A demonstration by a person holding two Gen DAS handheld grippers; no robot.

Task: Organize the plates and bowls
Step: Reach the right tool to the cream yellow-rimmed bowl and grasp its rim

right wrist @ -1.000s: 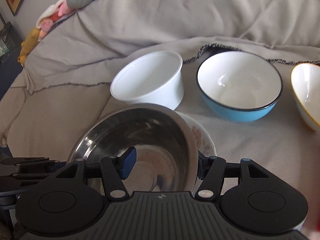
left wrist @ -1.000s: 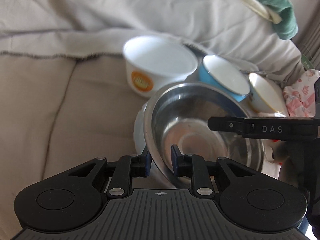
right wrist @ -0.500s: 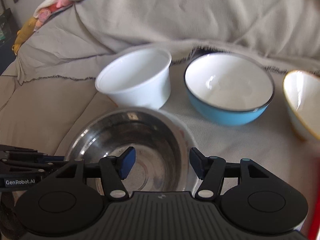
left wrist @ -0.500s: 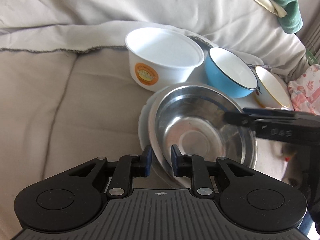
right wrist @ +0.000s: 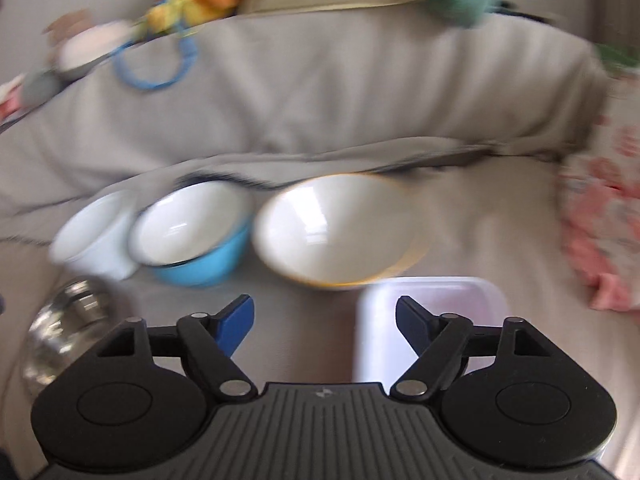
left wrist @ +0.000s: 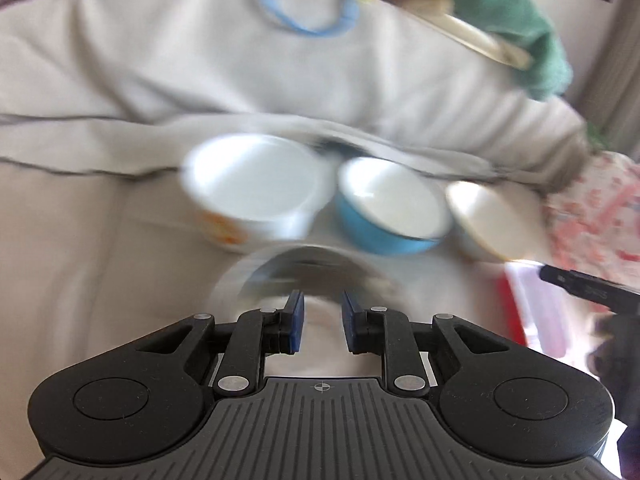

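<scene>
Both views are blurred by motion. A steel bowl (left wrist: 308, 268) sits on the grey blanket just beyond my left gripper (left wrist: 321, 326), which is open with a narrow gap and holds nothing. Behind stand a white tub (left wrist: 256, 188), a blue bowl (left wrist: 390, 208) and a cream bowl with a yellow rim (left wrist: 492, 220). My right gripper (right wrist: 325, 326) is wide open and empty, in front of the cream bowl (right wrist: 336, 228). The blue bowl (right wrist: 192, 236), white tub (right wrist: 94, 240) and steel bowl (right wrist: 60, 336) lie to its left.
A pale plastic container (right wrist: 432, 320) lies by the right gripper's right finger. A pink floral cloth (right wrist: 600, 220) is at the right. A green cloth (left wrist: 516, 36), a blue ring (right wrist: 160, 64) and toys sit along the back of the blanket.
My left gripper has let go of the steel bowl's rim and drawn back. My right gripper has left the steel bowl, swung right toward the cream bowl and opened wider.
</scene>
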